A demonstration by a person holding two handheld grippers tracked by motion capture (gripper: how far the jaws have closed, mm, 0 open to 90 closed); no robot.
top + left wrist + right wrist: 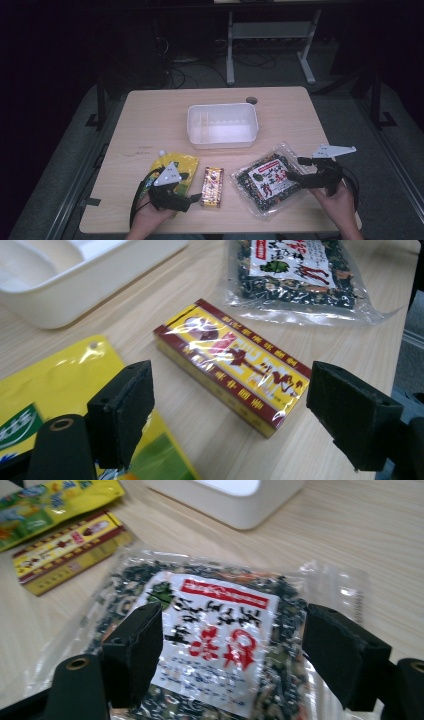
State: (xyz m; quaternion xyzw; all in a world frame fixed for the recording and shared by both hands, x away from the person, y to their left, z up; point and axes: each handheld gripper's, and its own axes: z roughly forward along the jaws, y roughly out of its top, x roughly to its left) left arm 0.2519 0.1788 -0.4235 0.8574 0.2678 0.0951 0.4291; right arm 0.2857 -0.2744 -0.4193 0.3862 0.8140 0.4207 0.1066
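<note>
A clear bag of dark dried food with a white and red label (267,182) (200,580) lies at the front right of the table. My right gripper (295,169) (232,635) hovers open over its right end, one jaw on each side of the label. A red and yellow wrapped box (212,187) (220,355) lies at the front middle. My left gripper (192,187) (235,390) points at it from the left, open, with the box's near end between the jaws and untouched. Under that gripper lies a yellow pouch (175,165) (55,380).
A white plastic tub (222,125) (60,295) (235,502) stands empty in the middle of the wooden table (150,125), just behind the three packs. A cable hole (251,100) sits near the far edge. Beyond the table are dark floor and desk legs.
</note>
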